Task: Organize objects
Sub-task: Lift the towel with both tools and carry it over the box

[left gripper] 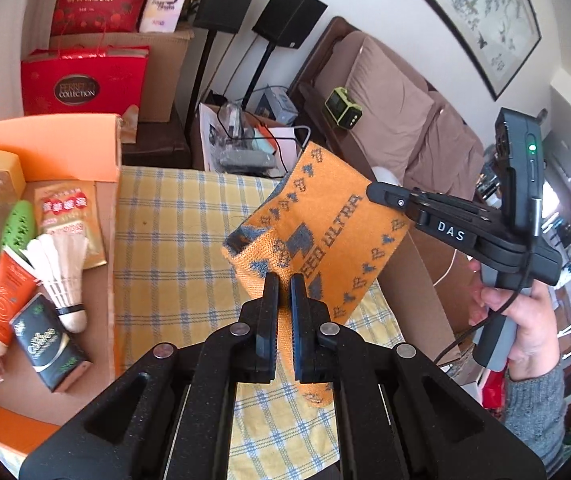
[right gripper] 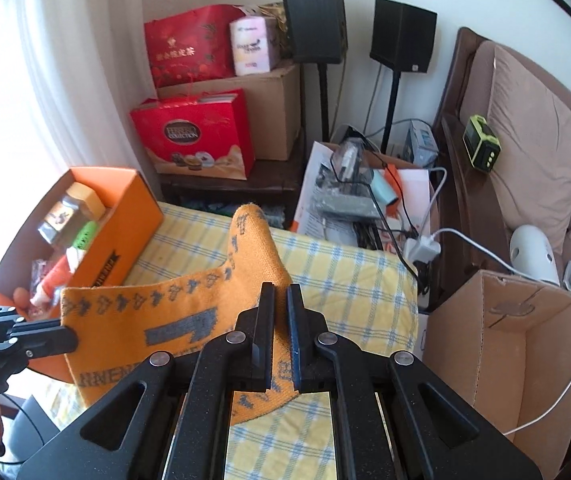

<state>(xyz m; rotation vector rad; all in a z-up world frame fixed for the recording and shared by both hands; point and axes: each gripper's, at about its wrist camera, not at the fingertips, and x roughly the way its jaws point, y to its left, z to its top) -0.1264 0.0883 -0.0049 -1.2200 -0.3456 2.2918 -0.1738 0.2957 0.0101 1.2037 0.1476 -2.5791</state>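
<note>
An orange knitted cloth (left gripper: 325,220) with grey patterns and lettering hangs stretched in the air above the table. My left gripper (left gripper: 284,280) is shut on one lower edge of it. At the right, a hand holds my right gripper (left gripper: 377,194), which pinches the cloth's far corner. In the right wrist view, my right gripper (right gripper: 280,292) is shut on the cloth (right gripper: 165,312), with fabric folded up between the fingers. My left gripper (right gripper: 69,334) grips the cloth's left edge.
A yellow checked tablecloth (left gripper: 173,220) covers the table. At its left stands an orange box (left gripper: 45,148) holding a shuttlecock (left gripper: 65,268), an orange tube (left gripper: 9,292), a black pack (left gripper: 49,348) and a jar. An open cardboard box (right gripper: 505,340) stands to the right.
</note>
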